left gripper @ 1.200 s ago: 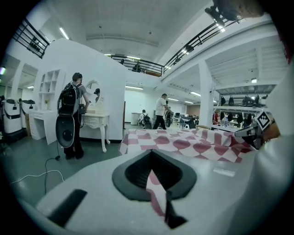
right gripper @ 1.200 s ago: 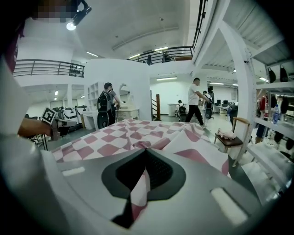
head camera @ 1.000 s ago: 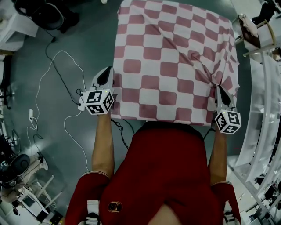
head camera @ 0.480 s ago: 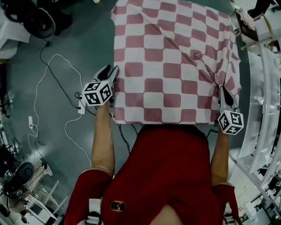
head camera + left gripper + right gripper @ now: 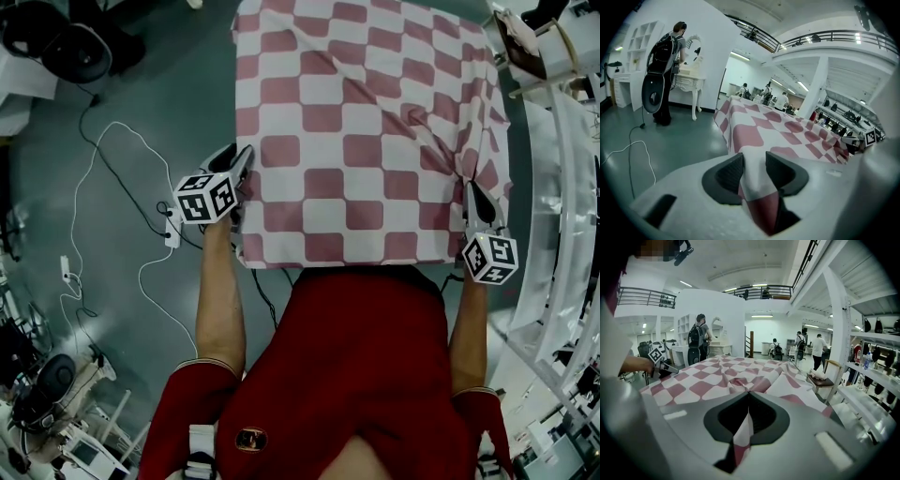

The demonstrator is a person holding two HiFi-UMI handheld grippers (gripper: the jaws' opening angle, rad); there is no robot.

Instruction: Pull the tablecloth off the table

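Observation:
The pink-and-white checked tablecloth covers the table in the head view and is wrinkled toward its right side. My left gripper is at the cloth's near left edge. In the left gripper view a fold of the tablecloth lies between the parted jaws of that gripper, which are closing. My right gripper is at the near right corner. In the right gripper view it is shut on a pinched fold of the tablecloth.
White and black cables and a power strip lie on the grey floor to the left. White shelving runs along the right side, with a chair at the far right corner. A person with a backpack stands by a white dresser.
The left gripper's jaws have parted since a second ago, and it has shifted slightly along the cloth's left edge. The right gripper keeps its grip in the same place.

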